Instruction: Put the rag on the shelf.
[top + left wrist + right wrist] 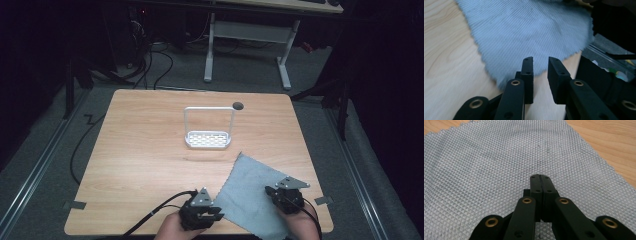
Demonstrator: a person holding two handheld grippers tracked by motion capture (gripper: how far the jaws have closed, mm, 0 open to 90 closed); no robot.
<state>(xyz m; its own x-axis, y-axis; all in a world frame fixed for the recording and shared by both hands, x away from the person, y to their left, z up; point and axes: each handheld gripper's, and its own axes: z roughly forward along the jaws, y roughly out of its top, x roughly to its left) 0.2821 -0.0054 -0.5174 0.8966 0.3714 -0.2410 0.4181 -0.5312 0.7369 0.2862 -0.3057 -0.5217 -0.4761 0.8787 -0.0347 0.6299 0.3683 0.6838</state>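
A grey cloth (252,192) lay spread flat at the near right corner of the wooden table (140,155), one corner pointing toward the middle of the tabletop and its near edge reaching the table's near edge. In the right gripper view its weave (499,160) showed as a fine diamond pattern, with bare wood past its far edge.

The left gripper (212,214) sat at the near edge of the table, at the cloth's left border. In the left gripper view (540,62) its two black jaws stood apart with a clear gap between them, poised over the frayed edge of the cloth (529,30); the pads pressed on nothing.

The right gripper (270,191) rested over the right part of the cloth, held by a hand (300,225) coming in from the near edge. In the right gripper view (540,177) its jaws were fully closed, pad against pad, their tips down at the cloth's surface. Whether a pinch of fabric was caught between them could not be told.

Well apart from both grippers, near the middle of the table toward its far edge, stood a small white rack (208,130) with a perforated base and a tall hoop handle. Just beyond its right post, a dark round hole (238,105) sat in the tabletop.
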